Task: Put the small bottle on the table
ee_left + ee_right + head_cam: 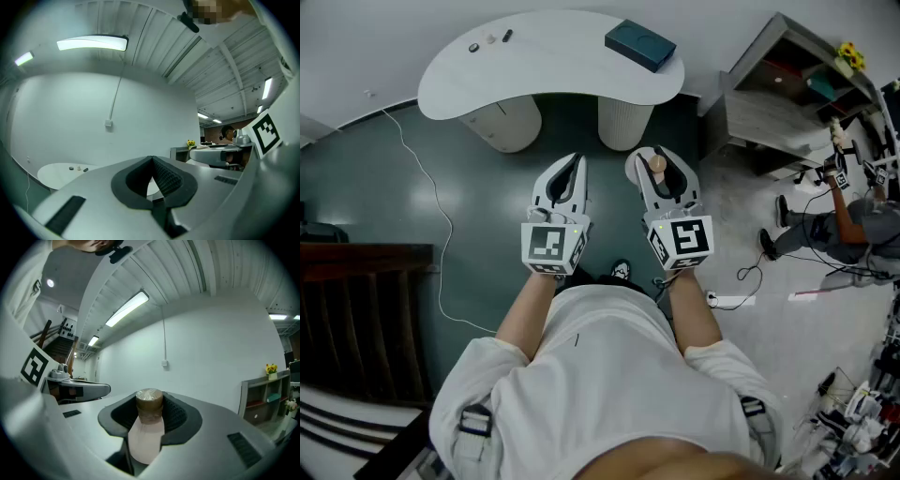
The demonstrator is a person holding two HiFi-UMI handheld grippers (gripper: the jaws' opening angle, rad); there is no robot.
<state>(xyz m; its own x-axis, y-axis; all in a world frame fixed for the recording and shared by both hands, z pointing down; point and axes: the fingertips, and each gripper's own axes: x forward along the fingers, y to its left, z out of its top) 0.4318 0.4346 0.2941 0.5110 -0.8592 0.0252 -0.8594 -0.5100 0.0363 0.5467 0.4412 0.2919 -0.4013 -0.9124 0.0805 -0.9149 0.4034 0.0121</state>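
Right gripper (pixel 151 414): jaws are clamped on the small bottle (pixel 147 430), pale body, brown cap pointing forward. Left gripper (pixel 153 174): jaws are closed together, nothing held. In the head view both are held at frame centre, well short of the white counter (pixel 546 58) at upper centre. Carry step judged in hand, bottle not yet placed. Next: a forward reach is needed, with the bottle set down clear of the teal box (pixel 639 44).

No word, number or brand name can be read anywhere. The only markings are black-and-white square patterns on the marker cube (pixel 551 246) of the left gripper (pixel 571 165) and the marker cube (pixel 684 238) of the right gripper (pixel 657 165), at six o'clock from the table (pixel 553 56). They carry no letters or digits.
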